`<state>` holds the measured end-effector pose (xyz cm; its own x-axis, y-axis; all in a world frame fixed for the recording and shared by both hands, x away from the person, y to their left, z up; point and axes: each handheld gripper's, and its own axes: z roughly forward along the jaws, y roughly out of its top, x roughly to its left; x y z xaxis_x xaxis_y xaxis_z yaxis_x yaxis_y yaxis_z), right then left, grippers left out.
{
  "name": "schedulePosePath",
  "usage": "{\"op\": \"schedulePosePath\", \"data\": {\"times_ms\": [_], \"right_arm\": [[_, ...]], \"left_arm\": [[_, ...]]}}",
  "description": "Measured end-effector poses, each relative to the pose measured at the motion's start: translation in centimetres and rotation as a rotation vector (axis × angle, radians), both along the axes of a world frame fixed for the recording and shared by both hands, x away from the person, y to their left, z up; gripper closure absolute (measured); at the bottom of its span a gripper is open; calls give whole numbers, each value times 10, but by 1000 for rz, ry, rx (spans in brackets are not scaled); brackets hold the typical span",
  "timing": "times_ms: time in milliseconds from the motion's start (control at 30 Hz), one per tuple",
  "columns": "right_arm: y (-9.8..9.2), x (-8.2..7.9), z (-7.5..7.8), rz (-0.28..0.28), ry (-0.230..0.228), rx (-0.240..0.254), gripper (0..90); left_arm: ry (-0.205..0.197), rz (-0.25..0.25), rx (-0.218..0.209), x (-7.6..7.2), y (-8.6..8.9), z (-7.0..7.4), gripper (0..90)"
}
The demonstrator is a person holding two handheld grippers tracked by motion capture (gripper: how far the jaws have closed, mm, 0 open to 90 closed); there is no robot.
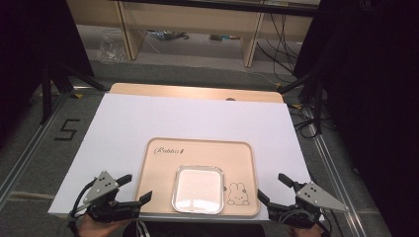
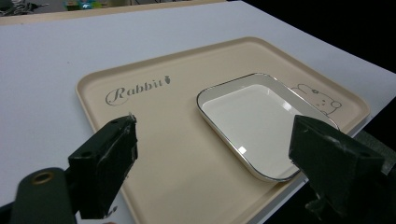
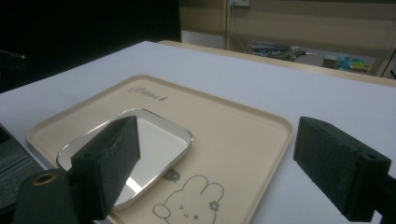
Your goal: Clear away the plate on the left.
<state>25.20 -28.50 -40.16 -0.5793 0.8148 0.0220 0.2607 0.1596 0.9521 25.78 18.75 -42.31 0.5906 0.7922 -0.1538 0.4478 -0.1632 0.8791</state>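
- Dish (image 1: 198, 188) in the high view: your left claw (image 1: 132, 188) and right claw (image 1: 269, 187) flank the beige tray (image 1: 197, 153) that carries it, both spread and holding nothing. Judging from this, nothing is gripped yet; the whole handling is left to do.
- Left claw view: the dish (image 2: 252, 119) lies ahead, between your spread jaws, nearer the right one. It looks white, shallow, rounded-square, with a thin shiny rim, and empty.
- Right claw view: the dish (image 3: 154, 144) sits just beyond your left jaw, on the tray's (image 3: 233, 135) near part, beside the printed rabbit (image 3: 189, 205); the jaws stand wide apart above the white bench (image 3: 289, 93).

White dish (image 2: 254, 123) on beige tray (image 2: 163, 135), hand-held gripper (image 2: 212, 158) jaws apart
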Motion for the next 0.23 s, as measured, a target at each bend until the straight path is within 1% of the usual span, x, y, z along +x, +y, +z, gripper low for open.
{"op": "schedulePosePath", "data": {"times_ms": [133, 167, 200, 233], "right_arm": [[0, 0, 0, 1, 0, 0, 152], [0, 0, 0, 0, 0, -1, 152], [0, 0, 0, 4, 4, -4, 152], [-1, -1, 1, 1, 9, -13, 152]], "left_arm": [[5, 2, 8, 0, 0, 0, 149], [-1, -10, 18, 1, 1, 0, 149], [4, 1, 8, 1, 0, 0, 149], [4, 0, 8, 1, 0, 0, 149]]}}
